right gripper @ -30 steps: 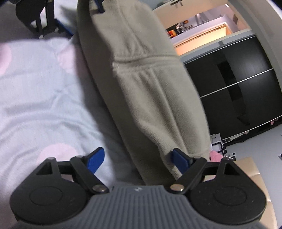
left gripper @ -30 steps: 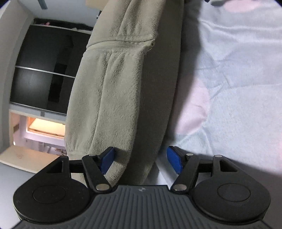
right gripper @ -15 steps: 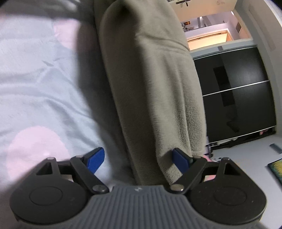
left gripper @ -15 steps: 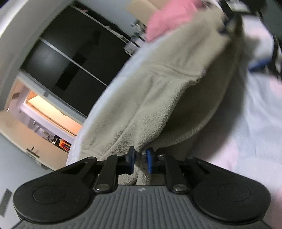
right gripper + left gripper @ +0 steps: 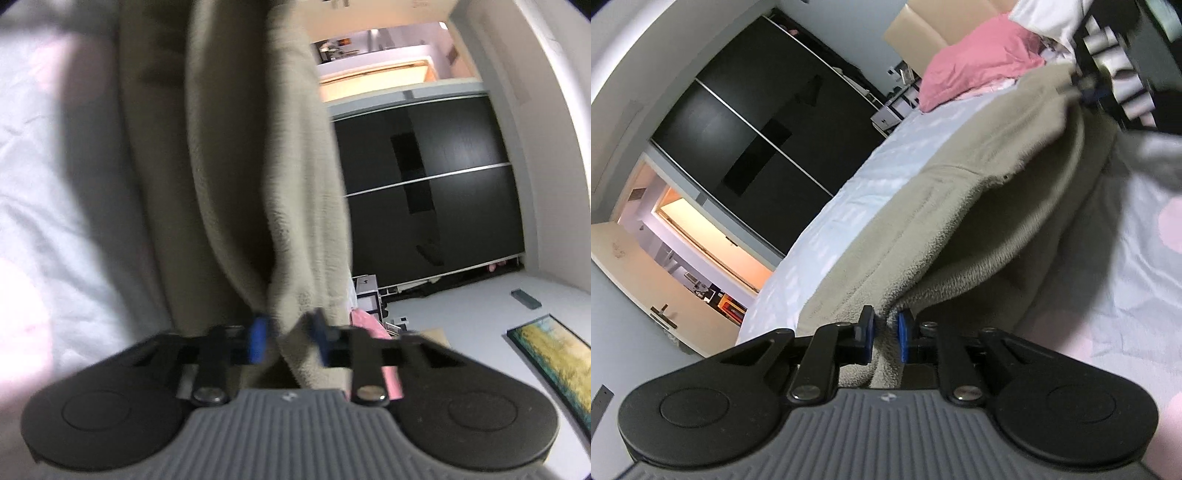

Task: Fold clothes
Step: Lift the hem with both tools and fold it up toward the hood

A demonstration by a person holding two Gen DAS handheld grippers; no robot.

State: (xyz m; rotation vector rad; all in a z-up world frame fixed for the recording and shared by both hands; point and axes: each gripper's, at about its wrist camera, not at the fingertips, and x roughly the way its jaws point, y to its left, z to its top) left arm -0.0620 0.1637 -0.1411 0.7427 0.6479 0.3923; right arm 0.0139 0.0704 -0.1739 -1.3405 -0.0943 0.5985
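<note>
The beige fleece garment [image 5: 960,221] is a thick, nappy piece with a soft pile and a stitched seam running across it; it lies doubled along the bed [image 5: 1137,280], its upper layer lifted off the lower one so that a dark pocket gapes between them. The cloth sags in a long, rounded fold from one pinched end to the other.

The left hand-held gripper [image 5: 886,332] is clenched on the near end of the garment, its blue pads [image 5: 904,334] pressing a bunched edge between them. At the far end of the garment, in the left wrist view, the right hand-held gripper [image 5: 1087,88] shows only as a blurred dark shape with a bit of blue at the cloth's corner. In its own view the right hand-held gripper [image 5: 288,338] has its blue pads drawn in against a gathered fold of the fleece [image 5: 258,166], grasping it; the frame is smeared by motion.

The bed under the garment is covered by a smooth, lightly wrinkled pale blue sheet [image 5: 48,221] with large soft pink circles. Beyond the garment's far end sits a pink pillow [image 5: 975,62] of smoother, faintly shiny fabric. Past the bed's edge stands a wardrobe [image 5: 757,147] with flat, glossy black sliding doors divided by thin metal strips.
</note>
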